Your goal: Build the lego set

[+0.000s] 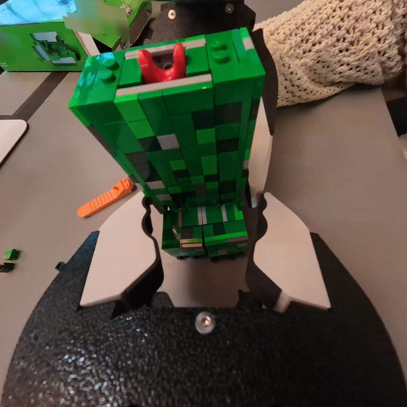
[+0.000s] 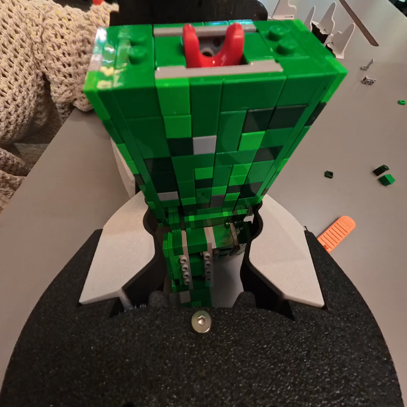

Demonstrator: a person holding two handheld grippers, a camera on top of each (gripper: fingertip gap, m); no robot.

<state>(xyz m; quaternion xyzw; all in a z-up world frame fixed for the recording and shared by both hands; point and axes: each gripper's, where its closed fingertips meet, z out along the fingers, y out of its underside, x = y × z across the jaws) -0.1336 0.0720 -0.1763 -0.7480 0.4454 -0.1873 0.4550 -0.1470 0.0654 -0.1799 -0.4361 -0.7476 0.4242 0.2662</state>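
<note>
A tall green lego figure body (image 1: 187, 143), tiled in light green, dark green and grey, is held above the grey table (image 1: 330, 176). A red forked piece (image 1: 161, 66) sits in a grey-framed slot at its top end. My left gripper (image 1: 203, 209) is shut on its lower end, near the feet. My right gripper (image 2: 204, 218) is shut on the same lower end of the body (image 2: 209, 132) from the opposite side, and the red piece (image 2: 211, 46) shows there too. Each view shows the other gripper's black body behind the model.
An orange brick separator (image 1: 105, 198) lies on the table, also in the right wrist view (image 2: 337, 233). Small loose green pieces (image 2: 385, 178) and grey bits (image 2: 367, 80) lie nearby. A green set box (image 1: 39, 48) stands far left. A knit sleeve (image 1: 330, 44) rests at the table edge. Left and right tips are no more than a few centimetres apart.
</note>
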